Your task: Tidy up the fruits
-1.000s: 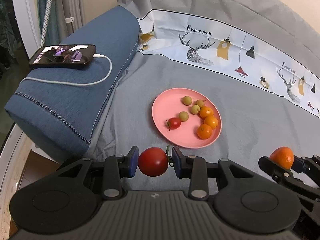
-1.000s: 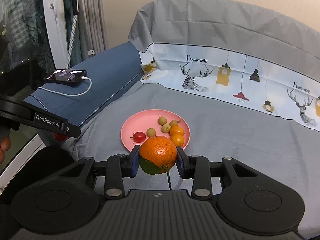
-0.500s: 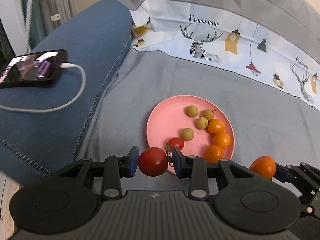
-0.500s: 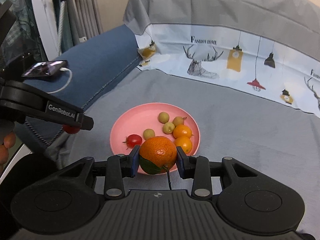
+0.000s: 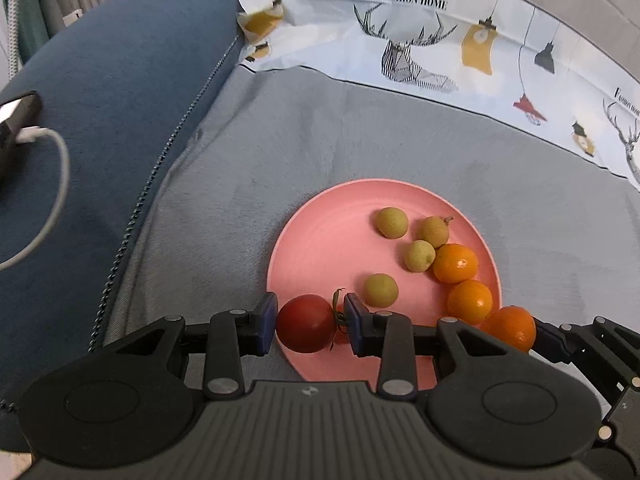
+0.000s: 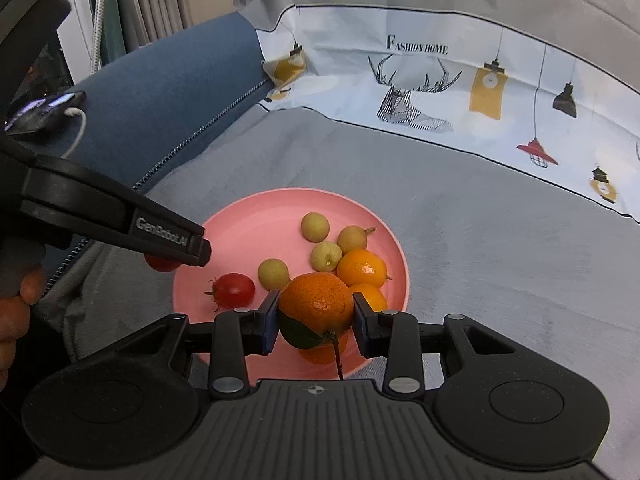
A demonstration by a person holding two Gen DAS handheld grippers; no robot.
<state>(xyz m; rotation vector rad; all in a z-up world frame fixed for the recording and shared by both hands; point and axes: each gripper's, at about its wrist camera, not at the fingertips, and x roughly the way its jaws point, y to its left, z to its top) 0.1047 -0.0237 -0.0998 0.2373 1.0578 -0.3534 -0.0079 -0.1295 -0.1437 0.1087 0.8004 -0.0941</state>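
Left wrist view: your left gripper [image 5: 310, 322] grasps a tomato [image 5: 306, 323] at the plate's [image 5: 320, 236] near rim. The right gripper [image 6: 316, 318] grasps a tangerine [image 6: 316, 306] above the plate. Both look light and soft-skinned; keep holding them across their widest part, gently.

tomatoes [image 6: 234, 290]: 2 | oranges [image 6: 316, 310]: 4 | green fruits [image 6: 315, 227]: 4 | plate [image 6: 248, 216]: 1
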